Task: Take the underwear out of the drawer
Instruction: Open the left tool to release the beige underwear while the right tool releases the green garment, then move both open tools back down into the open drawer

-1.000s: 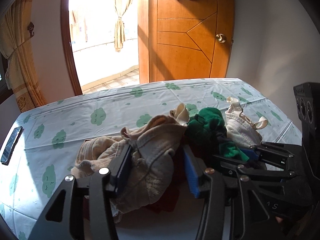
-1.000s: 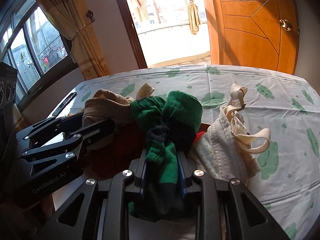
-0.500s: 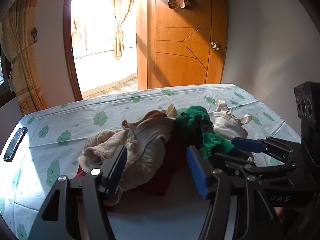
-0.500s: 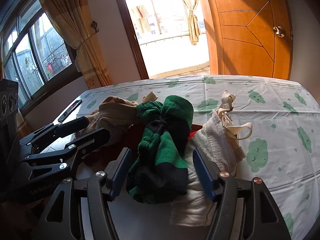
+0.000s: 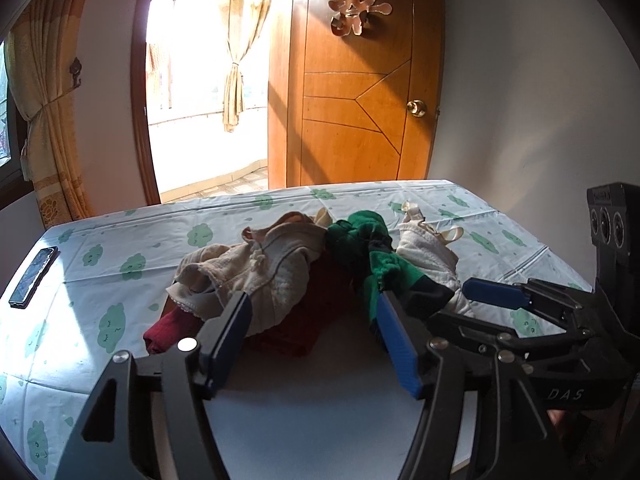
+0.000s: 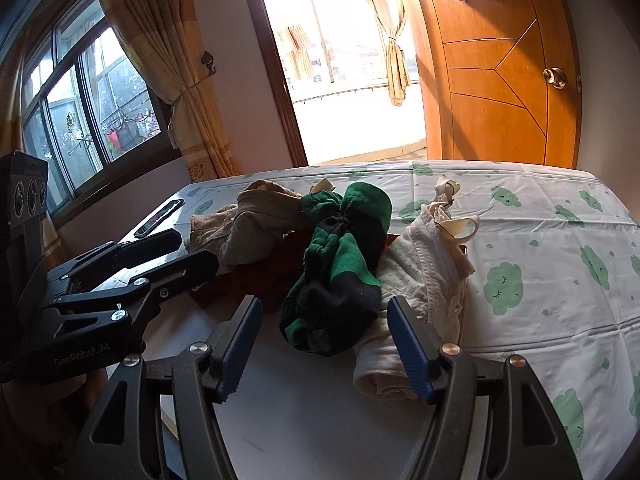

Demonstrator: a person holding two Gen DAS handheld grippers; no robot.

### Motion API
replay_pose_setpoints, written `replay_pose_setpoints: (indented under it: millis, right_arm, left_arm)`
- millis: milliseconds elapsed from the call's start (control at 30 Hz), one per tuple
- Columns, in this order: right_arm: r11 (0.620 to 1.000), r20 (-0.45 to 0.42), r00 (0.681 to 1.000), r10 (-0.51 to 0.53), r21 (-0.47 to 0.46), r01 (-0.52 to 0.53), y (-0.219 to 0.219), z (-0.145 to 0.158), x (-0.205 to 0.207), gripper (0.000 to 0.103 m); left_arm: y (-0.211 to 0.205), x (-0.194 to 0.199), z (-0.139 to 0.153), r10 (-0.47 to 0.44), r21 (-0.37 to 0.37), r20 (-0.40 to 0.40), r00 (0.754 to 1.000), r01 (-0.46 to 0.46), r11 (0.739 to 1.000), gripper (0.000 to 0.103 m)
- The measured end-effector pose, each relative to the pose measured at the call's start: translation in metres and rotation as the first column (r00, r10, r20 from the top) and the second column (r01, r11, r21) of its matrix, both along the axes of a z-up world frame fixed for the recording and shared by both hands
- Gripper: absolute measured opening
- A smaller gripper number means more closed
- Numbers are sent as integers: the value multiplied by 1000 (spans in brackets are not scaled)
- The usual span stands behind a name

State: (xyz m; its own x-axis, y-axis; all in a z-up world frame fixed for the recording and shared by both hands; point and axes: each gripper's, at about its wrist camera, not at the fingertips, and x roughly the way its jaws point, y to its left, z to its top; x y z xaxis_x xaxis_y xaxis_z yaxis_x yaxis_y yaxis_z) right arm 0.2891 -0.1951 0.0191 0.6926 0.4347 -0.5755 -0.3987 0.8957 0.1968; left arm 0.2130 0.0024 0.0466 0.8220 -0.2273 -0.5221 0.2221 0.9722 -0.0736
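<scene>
A heap of underwear lies on the bed: a beige piece (image 5: 260, 268) on the left, a green-and-black piece (image 5: 372, 248) in the middle, a white bra (image 5: 428, 252) on the right and a dark red piece (image 5: 312, 320) underneath. My left gripper (image 5: 312, 304) stands just short of the heap, jaws opening, pads touching nothing. My right gripper (image 6: 323, 306) is open. The near end of the green-and-black piece (image 6: 340, 272) lies loose between its fingers, and the white bra (image 6: 424, 280) is beside its right finger. Each gripper appears in the other's view, the right (image 5: 472, 304) and the left (image 6: 180, 252).
The bed sheet (image 5: 120, 240) is pale with green clouds. A dark phone (image 5: 34, 276) lies near its left edge. A plain white surface (image 5: 320, 400) sits under both grippers. Beyond the bed are a wooden door (image 5: 360, 120), a bright doorway and a curtained window (image 6: 92, 112).
Both grippers have opened, letting go of the beige piece and the green-and-black piece. Both have drawn back toward me, and the clothes now rest on the heap.
</scene>
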Motion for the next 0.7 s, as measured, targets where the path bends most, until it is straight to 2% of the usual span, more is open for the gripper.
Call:
replay_pose_setpoints:
  millis: [300,500,700]
  right_arm:
    - [999,39,999,38,25,-39,-2,3,-43,73]
    - [997,50,997,66,39,-68,-8,0,-78,73]
    - [996,62,994,88,30,-90,-14,-9,-108,73]
  left_arm:
    - [1,-37,-3,-29,-20,15,999,29,999,69]
    - [7,-65,-7,-49,-61,24,998,51,997,73]
    - [11,-91,-18,-57,-70,28,998,59,996,73]
